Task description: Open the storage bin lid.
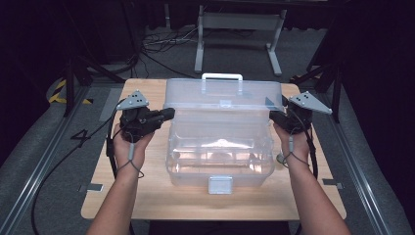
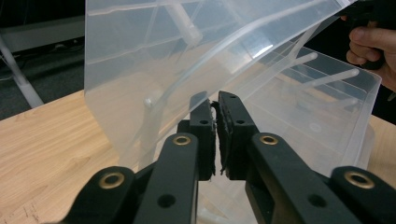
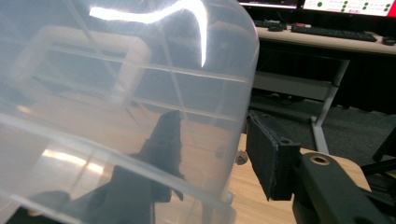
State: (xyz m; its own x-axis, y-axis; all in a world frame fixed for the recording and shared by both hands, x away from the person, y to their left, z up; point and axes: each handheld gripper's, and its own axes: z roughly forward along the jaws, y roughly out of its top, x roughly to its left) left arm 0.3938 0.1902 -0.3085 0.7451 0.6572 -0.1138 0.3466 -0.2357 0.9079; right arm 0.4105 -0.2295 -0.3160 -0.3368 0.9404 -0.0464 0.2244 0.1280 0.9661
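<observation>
A clear plastic storage box (image 1: 220, 164) stands in the middle of the wooden table (image 1: 156, 196). Its lid (image 1: 225, 94) is raised and leans back, with a white handle (image 1: 221, 77) on top. My left gripper (image 1: 169, 114) lies at the lid's left edge. In the left gripper view its jaws (image 2: 215, 99) are shut to a thin slit right at the lid (image 2: 154, 60), and nothing shows between the pads. My right gripper (image 1: 274, 115) straddles the lid's right edge (image 3: 233, 93): one jaw shows through the plastic, the other pad (image 3: 264, 156) stands just outside, not pressing.
A white latch (image 1: 220, 185) hangs on the box's front wall. Behind the table stand a metal frame (image 1: 240, 29) and floor cables (image 1: 161, 41). A desk with a keyboard (image 3: 331, 31) lies beyond. The person's right hand (image 2: 371, 46) shows past the lid.
</observation>
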